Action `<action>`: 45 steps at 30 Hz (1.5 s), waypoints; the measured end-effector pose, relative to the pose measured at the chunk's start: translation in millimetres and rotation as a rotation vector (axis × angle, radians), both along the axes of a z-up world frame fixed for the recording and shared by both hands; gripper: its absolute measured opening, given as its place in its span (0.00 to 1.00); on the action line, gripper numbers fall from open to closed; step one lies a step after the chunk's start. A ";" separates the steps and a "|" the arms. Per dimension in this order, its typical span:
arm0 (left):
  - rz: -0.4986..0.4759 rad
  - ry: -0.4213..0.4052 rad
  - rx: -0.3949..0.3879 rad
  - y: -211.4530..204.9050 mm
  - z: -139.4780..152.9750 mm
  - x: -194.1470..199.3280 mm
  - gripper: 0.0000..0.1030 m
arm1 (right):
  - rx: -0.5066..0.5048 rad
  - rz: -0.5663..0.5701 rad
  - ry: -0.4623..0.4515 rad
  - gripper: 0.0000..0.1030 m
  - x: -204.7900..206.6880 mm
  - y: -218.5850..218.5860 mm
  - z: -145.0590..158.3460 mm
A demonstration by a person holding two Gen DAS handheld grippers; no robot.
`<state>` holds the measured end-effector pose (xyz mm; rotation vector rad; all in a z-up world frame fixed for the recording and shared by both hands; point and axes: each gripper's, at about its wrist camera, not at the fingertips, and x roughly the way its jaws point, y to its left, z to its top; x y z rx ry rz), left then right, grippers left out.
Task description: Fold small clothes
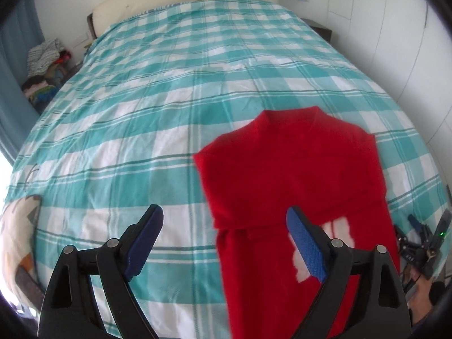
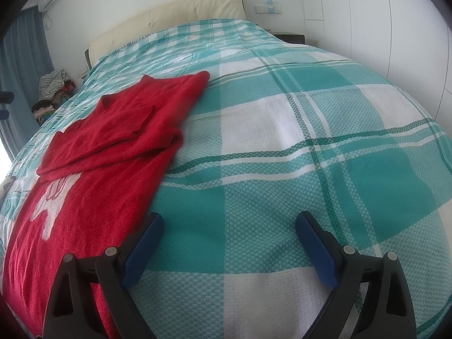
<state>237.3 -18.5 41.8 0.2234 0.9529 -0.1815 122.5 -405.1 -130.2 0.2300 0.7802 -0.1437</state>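
Blue pads are seen spread wide on both tools, with nothing pinched between either pair. The left gripper [image 1: 224, 243] is held above the bed, its jaws apart; the near end of the red sweater [image 1: 299, 175] is seen behind the right-hand jaw and runs forward from there, collar at the far end. The right gripper [image 2: 228, 245] is held low over the checked bedspread [image 2: 310, 147], jaws likewise apart, and only bare cloth is framed between them; the sweater lies just beside the left-hand jaw and stretches away ahead and to the left.

Further out, both sleeves are seen already turned in across the chest, one layered over the other, so that the sweater is narrowed to a long strip. A white pattern [image 2: 52, 206] is left showing on the lower half. The sleeve folds are judged done; the fold of the hem up toward the collar is judged not yet made, and the hem would have to be taken by both tools for it.

Beyond the bed, a heap of other clothes [image 1: 45, 67] is seen by the curtain, its state too small to tell.
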 end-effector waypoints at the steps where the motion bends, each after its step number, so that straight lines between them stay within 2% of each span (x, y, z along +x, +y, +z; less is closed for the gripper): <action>1: 0.011 0.001 0.019 15.2 -4.4 -11.1 0.95 | -0.001 0.000 0.000 0.91 0.0 0.0 0.1; 3: 0.036 0.018 0.033 42.3 -17.7 -31.4 0.96 | -0.005 0.000 0.003 0.91 0.2 0.4 0.0; 6: 0.099 0.039 0.008 73.1 -49.4 -46.5 0.96 | -0.012 0.001 0.007 0.92 1.2 0.4 -0.5; 12: 0.316 0.023 -0.110 120.0 -128.3 -28.7 0.96 | -0.015 0.000 0.007 0.92 0.6 1.3 0.0; 17: 0.391 -0.037 -0.088 130.1 -163.0 -13.6 0.96 | -0.008 0.001 0.002 0.92 0.3 0.6 0.2; 19: 0.391 -0.047 -0.110 133.9 -172.4 -14.7 0.97 | -0.008 0.000 0.002 0.92 0.5 0.7 0.1; 23: 0.379 -0.062 -0.195 143.3 -180.5 -18.5 0.99 | -0.008 0.000 0.001 0.92 0.5 0.6 0.2; 25: 0.377 -0.063 -0.207 143.2 -182.3 -17.9 1.00 | -0.007 0.000 0.001 0.92 0.4 0.6 0.2; 30: 0.380 -0.081 -0.179 137.8 -184.2 -17.4 1.00 | -0.008 0.000 0.000 0.92 0.2 0.4 0.1; 45: 0.381 -0.082 -0.185 139.2 -184.8 -17.4 1.00 | -0.003 0.000 -0.003 0.92 -0.6 1.3 0.6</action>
